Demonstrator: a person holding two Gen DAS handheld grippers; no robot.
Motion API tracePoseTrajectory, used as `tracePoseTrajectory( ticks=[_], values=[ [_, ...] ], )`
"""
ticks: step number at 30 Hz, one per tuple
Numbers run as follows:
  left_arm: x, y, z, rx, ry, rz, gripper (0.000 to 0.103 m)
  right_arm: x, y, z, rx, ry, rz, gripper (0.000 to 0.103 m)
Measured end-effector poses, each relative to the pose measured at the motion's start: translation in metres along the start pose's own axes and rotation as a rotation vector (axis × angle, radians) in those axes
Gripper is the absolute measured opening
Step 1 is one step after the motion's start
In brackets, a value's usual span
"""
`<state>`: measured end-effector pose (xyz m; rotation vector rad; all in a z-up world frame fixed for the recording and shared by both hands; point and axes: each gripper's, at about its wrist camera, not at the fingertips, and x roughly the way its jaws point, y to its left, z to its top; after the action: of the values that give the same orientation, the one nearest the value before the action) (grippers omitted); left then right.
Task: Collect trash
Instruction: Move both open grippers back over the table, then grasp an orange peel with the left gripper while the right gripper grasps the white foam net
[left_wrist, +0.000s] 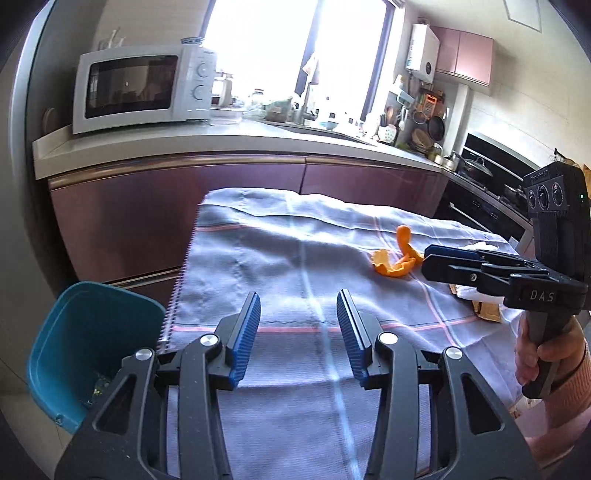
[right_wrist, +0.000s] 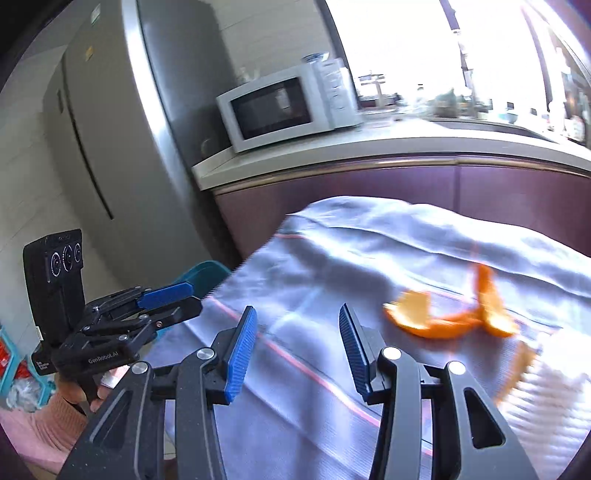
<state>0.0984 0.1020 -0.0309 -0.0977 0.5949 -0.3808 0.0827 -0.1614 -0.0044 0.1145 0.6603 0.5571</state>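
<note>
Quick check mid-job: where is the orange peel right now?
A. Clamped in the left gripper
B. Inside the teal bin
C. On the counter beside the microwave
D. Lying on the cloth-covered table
D. The orange peel lies loose on the cloth, ahead of both open, empty grippers, while the teal bin stands off the table's left edge.

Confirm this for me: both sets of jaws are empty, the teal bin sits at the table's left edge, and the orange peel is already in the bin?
Not quite. The orange peel is not in the teal bin; it lies on the checked cloth covering the table, as the left wrist view shows. The rest holds: the left gripper and right gripper hold nothing, and the bin stands at the table's left edge.
</note>
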Motion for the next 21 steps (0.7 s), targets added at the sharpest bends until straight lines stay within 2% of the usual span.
tracePoseTrajectory(
  ticks=[9, 13, 18, 21],
  values=[
    [0.046, -0.061, 0.006, 0.068, 0.068, -0.087, 0.043, -0.073, -0.076, -0.023, 0.102, -0.099, -0.198, 0.044],
    [0.074, -0.072, 0.012, 0.074, 0.113, -0.110, 0.044, -0.099, -0.107, -0.036, 0.172, -0.138, -0.279, 0.049],
    [0.106, -0.080, 0.020, 0.051, 0.159, -0.128, 0.045, -0.113, -0.137, -0.058, 0.267, -0.138, -0.352, 0.049],
    [0.124, -0.090, 0.025, 0.065, 0.180, -0.120, 0.045, -0.117, -0.150, -0.071, 0.309, -0.125, -0.367, 0.049]
  ],
)
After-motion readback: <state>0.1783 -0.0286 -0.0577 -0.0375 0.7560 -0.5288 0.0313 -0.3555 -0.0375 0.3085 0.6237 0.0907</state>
